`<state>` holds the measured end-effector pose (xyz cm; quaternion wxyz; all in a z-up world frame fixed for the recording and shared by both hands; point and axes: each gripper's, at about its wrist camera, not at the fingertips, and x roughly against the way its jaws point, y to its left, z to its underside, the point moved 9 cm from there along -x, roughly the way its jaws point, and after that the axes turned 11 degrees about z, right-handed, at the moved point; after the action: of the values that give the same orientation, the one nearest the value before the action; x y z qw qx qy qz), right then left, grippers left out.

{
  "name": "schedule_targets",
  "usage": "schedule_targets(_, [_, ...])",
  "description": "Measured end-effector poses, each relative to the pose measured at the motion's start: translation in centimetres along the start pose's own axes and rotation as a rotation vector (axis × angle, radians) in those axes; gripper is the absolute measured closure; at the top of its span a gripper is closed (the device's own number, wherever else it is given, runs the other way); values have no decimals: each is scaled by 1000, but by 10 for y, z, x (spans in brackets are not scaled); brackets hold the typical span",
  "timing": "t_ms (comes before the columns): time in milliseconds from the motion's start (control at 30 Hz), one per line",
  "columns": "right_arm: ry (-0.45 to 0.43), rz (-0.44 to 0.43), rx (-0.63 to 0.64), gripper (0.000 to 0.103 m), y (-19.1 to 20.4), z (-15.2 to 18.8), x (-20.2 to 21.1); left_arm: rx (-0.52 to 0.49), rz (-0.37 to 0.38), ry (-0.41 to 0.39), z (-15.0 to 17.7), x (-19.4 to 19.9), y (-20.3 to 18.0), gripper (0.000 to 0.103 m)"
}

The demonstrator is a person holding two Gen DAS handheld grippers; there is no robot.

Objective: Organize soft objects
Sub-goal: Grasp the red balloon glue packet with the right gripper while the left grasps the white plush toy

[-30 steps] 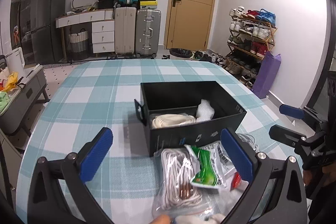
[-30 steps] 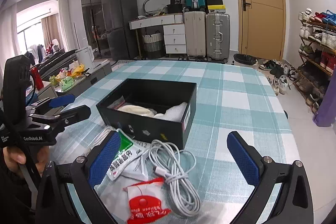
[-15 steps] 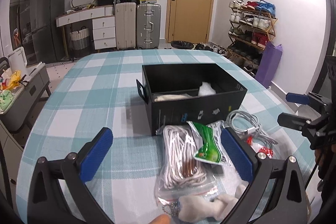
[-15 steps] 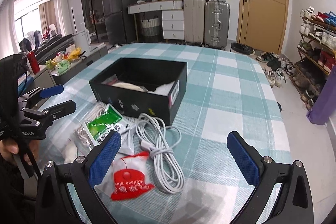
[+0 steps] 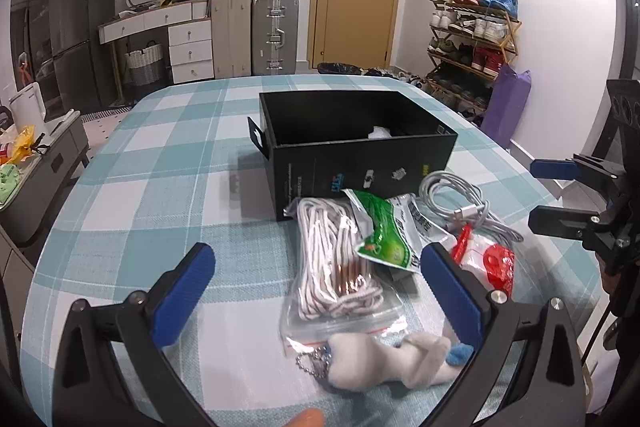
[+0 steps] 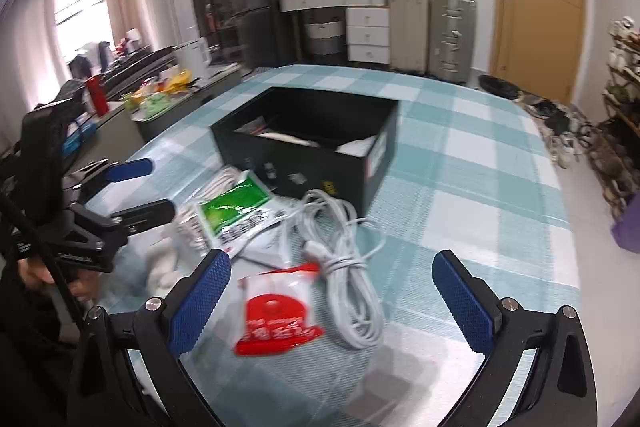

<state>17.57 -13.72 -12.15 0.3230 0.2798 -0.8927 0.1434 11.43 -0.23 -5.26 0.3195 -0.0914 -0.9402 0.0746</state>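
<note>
My left gripper (image 5: 316,283) hovers low over a teal-and-white checked tablecloth (image 5: 168,163), its blue-padded jaws spread wide with nothing between them. Just ahead of it lies a clear zip bag of red-and-white striped rope (image 5: 340,259). At the bag's near end rests a small white plush toy on a ball chain (image 5: 384,359). A green-and-white packet (image 5: 384,231) overlaps the rope bag's right edge. Behind both stands an open black box (image 5: 352,147), with a pale rope coil (image 6: 286,138) and something white already inside. To the right of the packet, a coiled white charging cable (image 6: 344,267) lies close to the box's front wall. A red-and-white packet (image 6: 280,311) sits at the cable's near end. My right gripper (image 6: 332,299) hangs above this packet and cable, jaws equally wide apart and holding nothing.
</note>
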Motion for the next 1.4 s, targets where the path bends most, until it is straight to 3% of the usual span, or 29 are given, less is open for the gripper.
schedule_targets(367, [21, -83, 85, 2, 29, 7, -1, -44, 38, 32, 10, 3, -13, 0])
schedule_targets(667, [61, -136, 134, 18, 43, 19, -7, -60, 72, 72, 21, 0, -22, 0])
schedule_targets(900, [87, -185, 148, 20, 52, 28, -11, -67, 109, 114, 26, -5, -27, 0])
schedule_targets(1100, [128, -168, 159, 21, 53, 36, -22, -82, 125, 129, 30, -6, -31, 0])
schedule_targets(1400, [146, -160, 169, 30, 53, 41, -30, -124, 146, 154, 36, -5, -41, 0])
